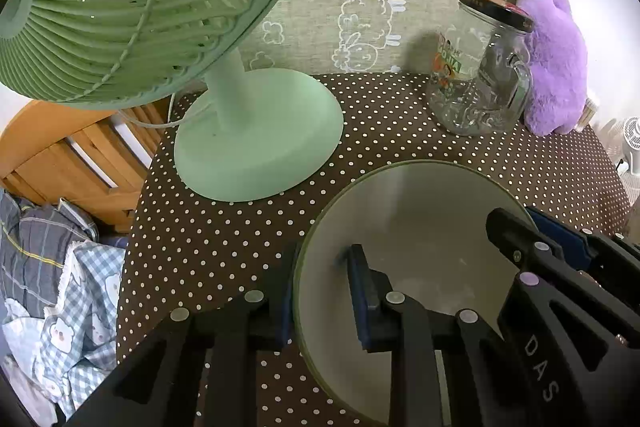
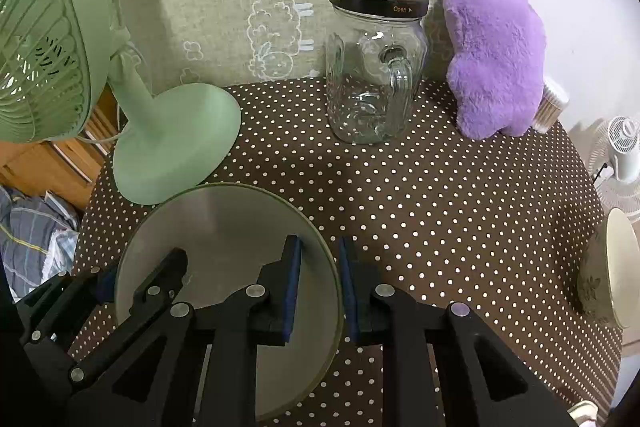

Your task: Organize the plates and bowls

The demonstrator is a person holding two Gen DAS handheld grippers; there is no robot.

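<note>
Risk sits mostly in the two thin grips on the round pale grey-green plate (image 2: 224,227), which lies on the brown white-dotted table (image 2: 440,207) just in front of the mint-green desk fan (image 2: 168,147). The left gripper (image 1: 324,291) has its jaws pinching the plate's left rim, one blue pad under the outer edge and one on the inner face; the right gripper (image 2: 320,287) has its jaws pinching the right rim the same way. Each bite covers only a narrow strip of a smooth, glazed-looking edge, so if one hand lifts sooner or higher than the other, the plate could tilt and slide out of the lower grip, I judge.

A second hazard is the fan's round base, which stands just beside the plate's far edge, almost touching it. A lift that swings away from the person could knock the rim against that base or catch the white cord behind it.

The clear glass jar with a handle and a black-and-red lid (image 2: 376,67) and the purple plush toy (image 2: 496,55) stand well apart at the back, so they matter only on a wide sweep. The cream bowl with a floral outside (image 2: 616,267) rests at the table's right edge; carrying the plate towards it too fast could nudge it off.
</note>
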